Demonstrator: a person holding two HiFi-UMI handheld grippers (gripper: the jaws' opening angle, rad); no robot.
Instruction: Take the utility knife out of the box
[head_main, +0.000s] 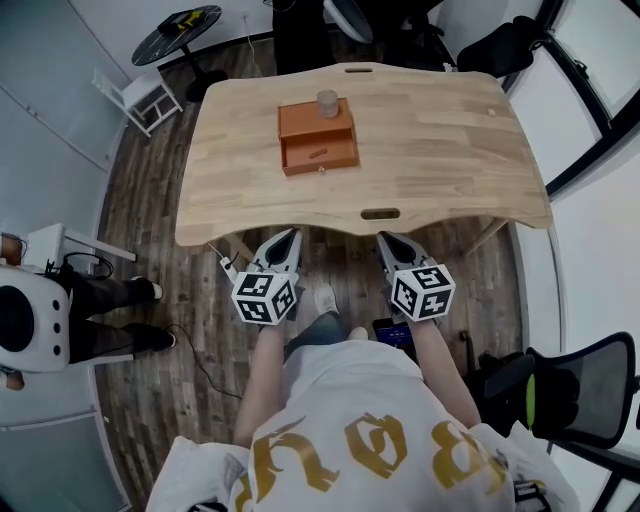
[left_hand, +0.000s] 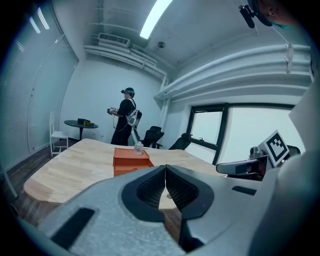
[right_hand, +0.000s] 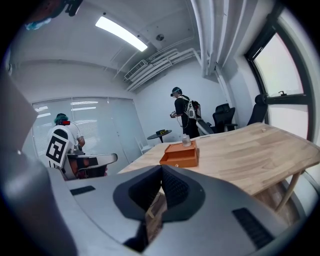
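The wooden table (head_main: 450, 150) carries an orange box (head_main: 316, 120) near its far middle part, and the drawer (head_main: 322, 158) of the box is pulled out toward the person. Inside the drawer lies a small long orange object, apparently the utility knife (head_main: 317, 154), though it is too small to be sure. A small pale jar (head_main: 328, 103) stands upright on top of the box. Both tools are held in front of the near edge of the table, well apart from the box. The left gripper (head_main: 292, 234) has its jaws pressed together with nothing between them, and the right gripper (head_main: 384, 238) also has its jaws closed and empty. Behind the table another person (left_hand: 125, 117) stands near a round black table (head_main: 178, 30) and a white chair (head_main: 140, 100).
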